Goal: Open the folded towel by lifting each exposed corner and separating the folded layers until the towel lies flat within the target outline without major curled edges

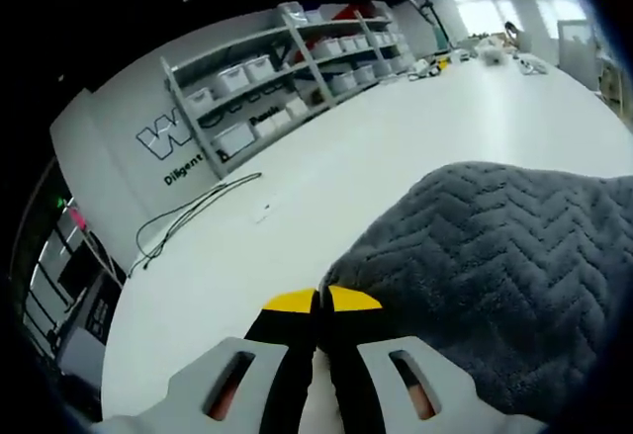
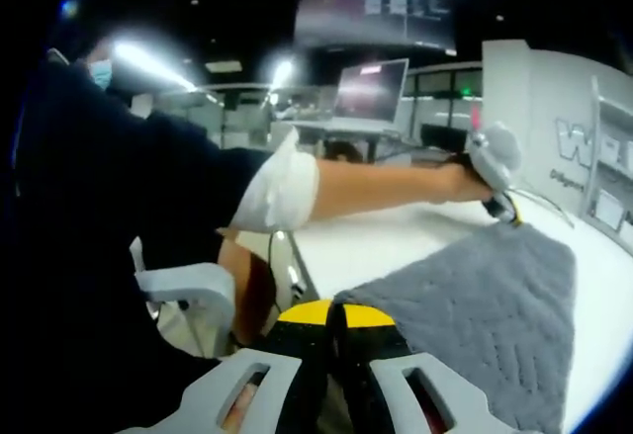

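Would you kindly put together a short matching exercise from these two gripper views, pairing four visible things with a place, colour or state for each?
Things:
1. towel
2. left gripper
3. shelving unit
4. cable

Descriptions:
A. stands against the wall, holding pale bins
B. grey, with a herringbone texture, spread on the white table
C. dark, lying loose on the table near the wall
D. yellow-tipped jaws closed at a towel corner

Right pairs: 1-B, 2-D, 3-A, 4-C

In the right gripper view, the right gripper likewise sits with its jaws together at the towel's near edge.
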Available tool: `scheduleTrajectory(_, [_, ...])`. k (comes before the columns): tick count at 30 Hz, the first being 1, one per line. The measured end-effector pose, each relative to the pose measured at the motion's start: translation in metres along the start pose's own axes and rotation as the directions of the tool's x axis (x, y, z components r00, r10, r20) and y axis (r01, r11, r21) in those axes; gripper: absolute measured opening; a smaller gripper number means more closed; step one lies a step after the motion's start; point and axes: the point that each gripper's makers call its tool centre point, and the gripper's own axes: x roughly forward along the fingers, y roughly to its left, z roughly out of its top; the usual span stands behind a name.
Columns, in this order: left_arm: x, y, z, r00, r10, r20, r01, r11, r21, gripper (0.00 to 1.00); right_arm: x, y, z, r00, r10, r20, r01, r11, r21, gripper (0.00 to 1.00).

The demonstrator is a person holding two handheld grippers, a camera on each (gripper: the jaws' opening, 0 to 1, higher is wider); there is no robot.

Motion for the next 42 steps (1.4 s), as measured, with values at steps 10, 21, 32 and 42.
scheduleTrajectory(10, [0.004, -0.002, 0.004, 1.000, -0.011, 0.018, 0.012, 1.000, -0.026, 0.02, 0.004, -0.001, 0.002, 1.000, -0.022, 0.019, 0.022, 1.000, -0.002, 0.00])
scheduleTrajectory(21, [0.008, -0.008, 0.010, 0.999, -0.011, 0.046, 0.011, 1.000, -0.006, 0.02, 0.010, 0.000, 0.003, 0.999, -0.032, 0.038, 0.032, 0.999, -0.002, 0.00])
scheduleTrajectory(32, [0.009, -0.012, 0.013, 0.999, -0.022, 0.046, 0.021, 1.000, 0.005, 0.03, 0.016, 0.000, 0.004, 0.999, -0.035, 0.030, 0.035, 0.999, -0.017, 0.00])
scheduleTrajectory(42, [0.010, -0.016, 0.017, 0.998, -0.030, 0.061, 0.030, 1.000, 0.004, 0.03, 0.020, 0.000, 0.004, 0.999, -0.031, 0.033, 0.032, 0.999, -0.014, 0.00])
